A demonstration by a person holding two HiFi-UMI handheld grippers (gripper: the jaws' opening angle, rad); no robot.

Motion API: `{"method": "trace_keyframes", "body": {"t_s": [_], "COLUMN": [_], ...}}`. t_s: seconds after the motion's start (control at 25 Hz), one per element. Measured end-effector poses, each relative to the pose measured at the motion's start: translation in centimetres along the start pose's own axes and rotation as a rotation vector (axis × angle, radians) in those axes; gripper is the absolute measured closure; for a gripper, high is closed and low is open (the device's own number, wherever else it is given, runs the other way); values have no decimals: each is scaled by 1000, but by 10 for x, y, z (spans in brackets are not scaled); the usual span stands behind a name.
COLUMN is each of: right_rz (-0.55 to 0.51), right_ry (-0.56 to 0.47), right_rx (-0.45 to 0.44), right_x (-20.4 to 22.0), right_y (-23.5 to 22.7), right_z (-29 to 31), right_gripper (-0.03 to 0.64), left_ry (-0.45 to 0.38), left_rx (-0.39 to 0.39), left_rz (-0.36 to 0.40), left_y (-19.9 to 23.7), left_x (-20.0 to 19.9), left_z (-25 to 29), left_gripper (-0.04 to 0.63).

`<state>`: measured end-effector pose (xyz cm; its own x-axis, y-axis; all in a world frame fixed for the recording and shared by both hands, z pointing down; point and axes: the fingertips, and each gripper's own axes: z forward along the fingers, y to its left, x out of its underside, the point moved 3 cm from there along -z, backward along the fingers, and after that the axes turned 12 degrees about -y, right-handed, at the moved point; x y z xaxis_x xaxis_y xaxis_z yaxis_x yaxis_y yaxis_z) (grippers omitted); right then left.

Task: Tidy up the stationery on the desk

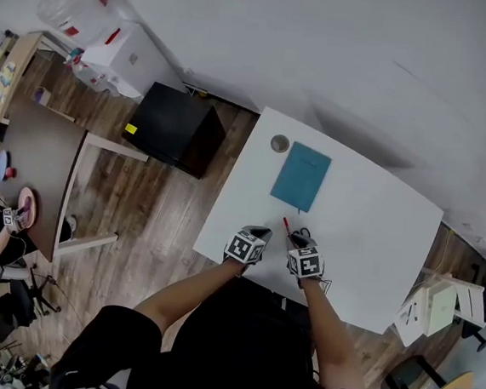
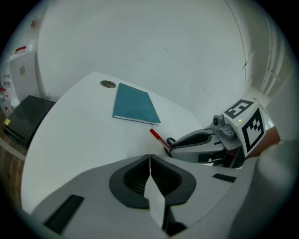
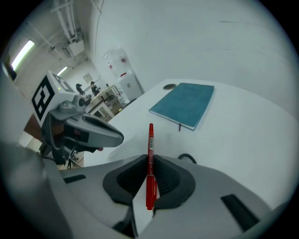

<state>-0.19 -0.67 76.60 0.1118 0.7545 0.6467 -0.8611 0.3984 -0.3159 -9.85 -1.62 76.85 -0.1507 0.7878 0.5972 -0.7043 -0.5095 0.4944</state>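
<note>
Nearest: person's two forearms reach in over the near edge of the white desk [image 1: 367, 236], toward its near-left corner. Both grippers hang side by side just inside that edge, pointing down and away from the person.

Left gripper [image 2: 149, 158]: jaws pressed together, nothing btwn them; only bare desk shows past the tips.

Right gripper [image 3: 150, 161]: jaws pinching a red pen [image 3: 150, 154] across its barrel. Pen runs lengthwise along the jaws; its front end sticks out past the tips toward the far edge, its rear end reaches back btwn the pads. From the left gripper view the same pen [image 2: 158, 137] pokes out of the right gripper's nose. Can't tell whether its front end touches the desk.

Small black loop [image 3: 187, 158] lies on the desk just beside the right gripper's tips, on the right; can't tell what it is.

Further on: teal notebook [image 1: 301, 176] lies flat and closed, approx mid-desk toward the far-left corner, well apart from the pen tip.

Beyond it, right at the far-left corner: round grey grommet [image 1: 279, 143] set in the desk top, nr the notebook's far-left corner but not touching.

Off the desk's left edge: black box [image 1: 174, 127] on the wood floor [image 1: 164, 216].
</note>
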Motion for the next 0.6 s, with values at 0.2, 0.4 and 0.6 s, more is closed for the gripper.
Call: {"method": "trace_keyframes", "body": {"t_s": [0.2, 0.4, 0.6], "right_rz": [201, 327, 420], "right_ry": [-113, -158, -207], "right_rx": [116, 226, 290], "right_x": [-14, -19, -29], "right_y": [-39, -72, -98], "right_z": [-14, -20, -14], "right_gripper": [555, 555, 555], "left_ry": [-31, -26, -24], "left_rx": [35, 47, 37], "left_rz": [18, 40, 54], "left_y": [-25, -36, -37], "left_x": [-25, -38, -52], "left_z": [19, 37, 56], "left_gripper": [580, 580, 580]}}
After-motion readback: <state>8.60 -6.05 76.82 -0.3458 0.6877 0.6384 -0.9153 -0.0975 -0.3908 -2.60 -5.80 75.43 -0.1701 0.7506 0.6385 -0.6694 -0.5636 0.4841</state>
